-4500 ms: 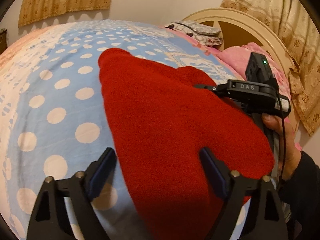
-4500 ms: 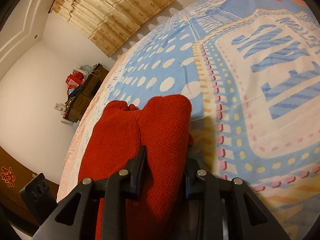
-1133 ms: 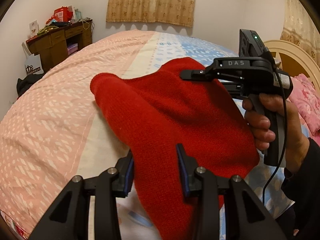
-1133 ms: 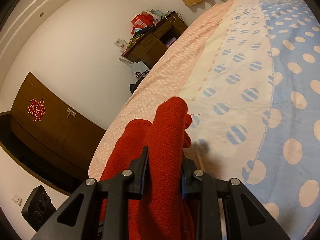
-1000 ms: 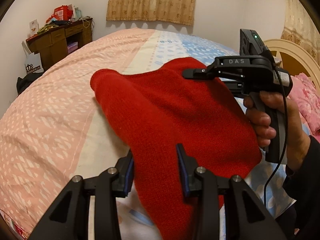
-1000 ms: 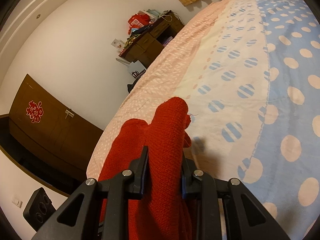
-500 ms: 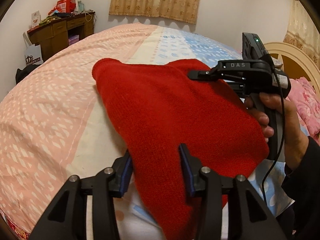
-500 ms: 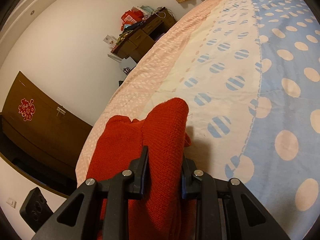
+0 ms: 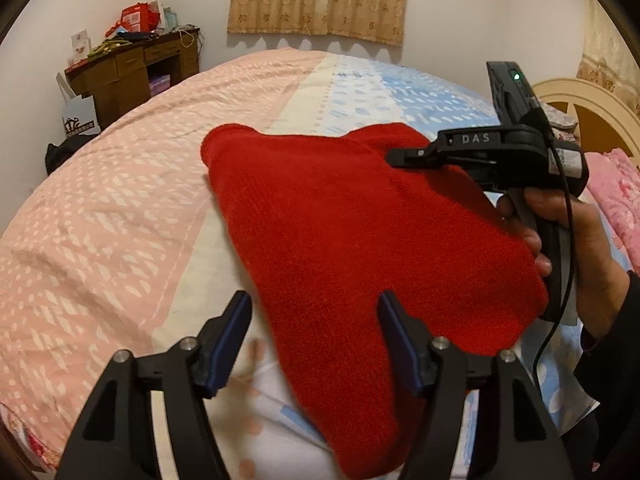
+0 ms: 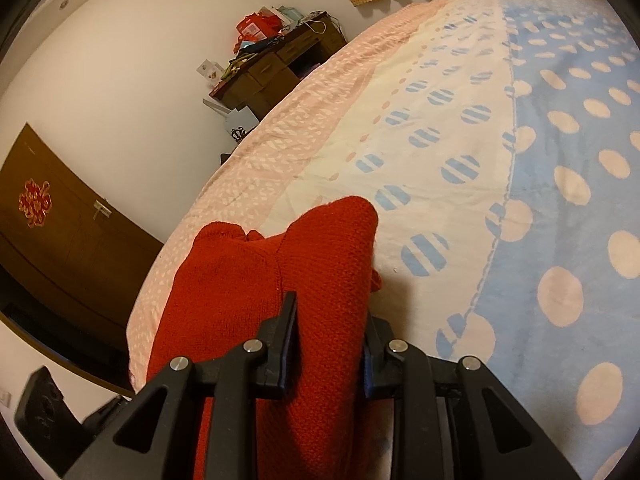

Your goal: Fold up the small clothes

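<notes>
A folded red knit sweater [image 9: 352,240] lies on the patterned bedspread [image 9: 120,216]. My left gripper [image 9: 316,320] is open, its jaws apart on either side of the sweater's near edge. My right gripper [image 10: 328,320] is shut on a thick fold of the same sweater [image 10: 320,264]. In the left wrist view the right gripper [image 9: 400,156] reaches in from the right, its tips at the sweater's far right corner, held by a hand.
The bed fills both views, pink at the left, blue with dots at the right. A brown desk [image 9: 132,72] with clutter stands by the far wall. A cream headboard [image 9: 592,104] and pink pillow [image 9: 616,188] are at the right. A dark wardrobe [image 10: 60,240] stands at the left.
My left gripper has opened and let go of the sweater's near edge, which now rests on the bed. My right gripper keeps its hold.
</notes>
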The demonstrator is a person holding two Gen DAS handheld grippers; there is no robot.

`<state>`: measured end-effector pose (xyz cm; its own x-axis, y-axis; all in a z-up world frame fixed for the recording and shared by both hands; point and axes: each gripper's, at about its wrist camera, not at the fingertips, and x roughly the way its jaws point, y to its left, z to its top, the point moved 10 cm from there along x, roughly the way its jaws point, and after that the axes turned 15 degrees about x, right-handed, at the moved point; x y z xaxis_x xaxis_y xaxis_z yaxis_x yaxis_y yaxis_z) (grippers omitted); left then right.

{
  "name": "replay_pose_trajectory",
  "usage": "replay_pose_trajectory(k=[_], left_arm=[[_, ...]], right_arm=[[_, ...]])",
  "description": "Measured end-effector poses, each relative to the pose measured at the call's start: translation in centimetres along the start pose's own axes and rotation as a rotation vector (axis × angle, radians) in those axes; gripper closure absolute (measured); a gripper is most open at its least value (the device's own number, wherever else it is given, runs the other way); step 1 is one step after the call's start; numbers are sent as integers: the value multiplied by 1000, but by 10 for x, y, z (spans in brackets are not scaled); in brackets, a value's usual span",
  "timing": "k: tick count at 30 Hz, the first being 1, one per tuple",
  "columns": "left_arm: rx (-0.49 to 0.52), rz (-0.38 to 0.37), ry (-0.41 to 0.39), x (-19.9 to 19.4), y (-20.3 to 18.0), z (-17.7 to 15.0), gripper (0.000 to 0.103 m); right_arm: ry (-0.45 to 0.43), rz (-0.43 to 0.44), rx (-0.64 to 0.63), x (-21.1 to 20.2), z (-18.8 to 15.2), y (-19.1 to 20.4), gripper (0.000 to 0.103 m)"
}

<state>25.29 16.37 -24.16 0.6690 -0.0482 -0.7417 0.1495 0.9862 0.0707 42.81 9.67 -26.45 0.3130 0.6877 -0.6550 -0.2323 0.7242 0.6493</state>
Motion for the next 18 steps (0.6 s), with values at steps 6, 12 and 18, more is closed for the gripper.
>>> replay_pose_trajectory(k=[6,12,18], left_arm=[[17,77,-80,-28,14,16,15],[-29,127,-82,-12,37,22,8],[-56,137,-6,22,41,8,8]], right_arm=[[-76,12,-12,-27,6,10,71],[-188,104,-78,-83,-1,43,59],[-53,137,-132,-69,-55,50,58]])
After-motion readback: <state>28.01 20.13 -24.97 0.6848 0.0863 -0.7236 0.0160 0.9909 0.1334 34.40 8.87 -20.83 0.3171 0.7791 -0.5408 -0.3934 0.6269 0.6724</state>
